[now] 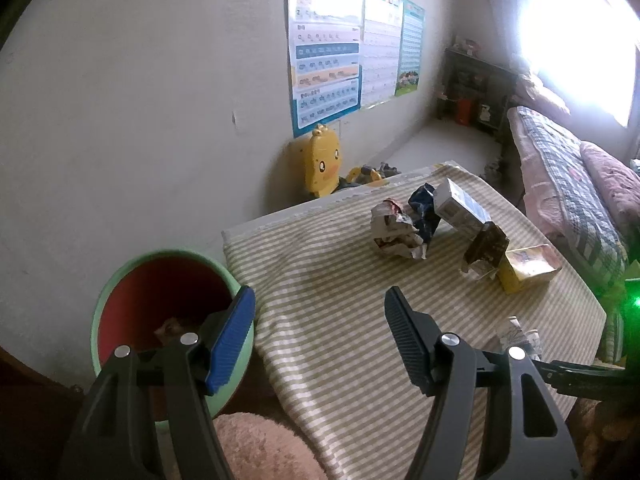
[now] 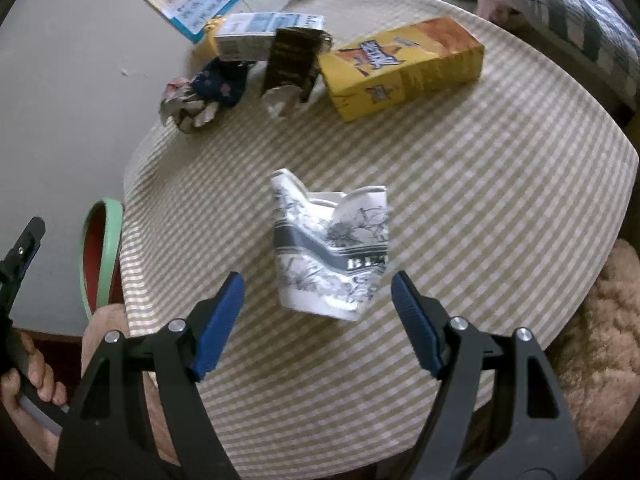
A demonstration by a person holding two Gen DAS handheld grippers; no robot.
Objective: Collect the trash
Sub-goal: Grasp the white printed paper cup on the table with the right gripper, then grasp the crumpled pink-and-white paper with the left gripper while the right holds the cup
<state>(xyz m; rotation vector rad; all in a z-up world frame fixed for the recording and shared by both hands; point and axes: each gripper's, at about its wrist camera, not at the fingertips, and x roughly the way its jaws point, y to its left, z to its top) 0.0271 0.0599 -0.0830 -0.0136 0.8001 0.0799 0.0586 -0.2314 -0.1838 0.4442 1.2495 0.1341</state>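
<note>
A crushed white paper cup (image 2: 330, 248) with grey print stands on the striped cloth table (image 2: 500, 200), just ahead of my open right gripper (image 2: 318, 284), between its fingers' line. Farther back lie a yellow carton (image 2: 404, 66), a dark wrapper (image 2: 290, 62), a white-blue box (image 2: 264, 34), a navy crumple (image 2: 218, 84) and crumpled paper (image 2: 186, 108). My left gripper (image 1: 320, 306) is open and empty, at the table's near left edge beside the green bin with a red inside (image 1: 160, 292). The same trash pile shows in the left wrist view: crumpled paper (image 1: 394, 230), yellow carton (image 1: 528, 266).
A yellow duck toy (image 1: 322, 162) leans on the wall behind the table. A bed with a plaid quilt (image 1: 568, 176) runs along the right. A pink fluffy cushion (image 1: 260, 444) lies below the table's near edge. Posters hang on the wall.
</note>
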